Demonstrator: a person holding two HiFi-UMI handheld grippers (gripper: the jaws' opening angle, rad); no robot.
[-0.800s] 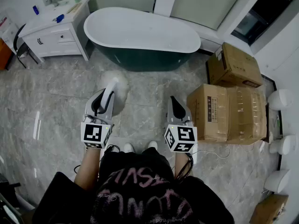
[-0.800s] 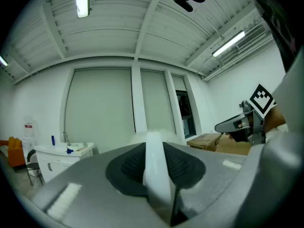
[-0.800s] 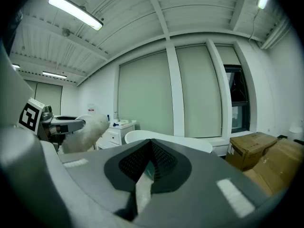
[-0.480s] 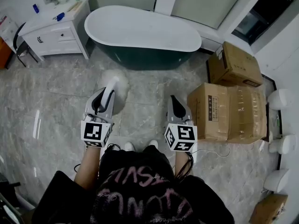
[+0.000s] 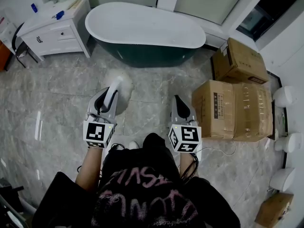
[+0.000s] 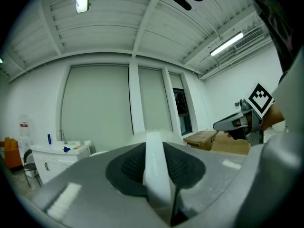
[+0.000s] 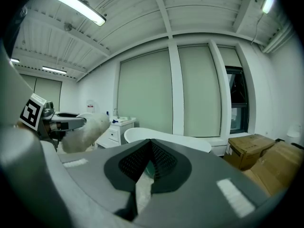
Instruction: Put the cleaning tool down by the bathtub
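Head view: grey marble floor point(image 5: 52, 94); your L gripper point(image 5: 108, 95) holds the fluffy duster point(image 5: 118, 82) short of the green bathtub point(image 5: 145, 30). Cardboard boxes point(image 5: 216, 108) sit along the floor's right edge.
L gripper view: jaws clamp its white handle point(image 6: 154, 160).
R gripper view: your R gripper point(image 7: 148, 160) has jaws together, empty; ceiling strip light point(image 7: 78, 6).

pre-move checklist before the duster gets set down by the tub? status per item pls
1. Grip: left gripper has its jaws closed on the white handle of the duster: ok.
2. Right gripper is shut with nothing in it, and is held apart from the duster: ok.
3. Drop spot: the floor in front of the bathtub is bare: ok.
4. Side clearance: the cardboard boxes to the right and the cabinet to the left both stand away from that spot: ok.
5. Height of the duster head above the floor: cannot tell.
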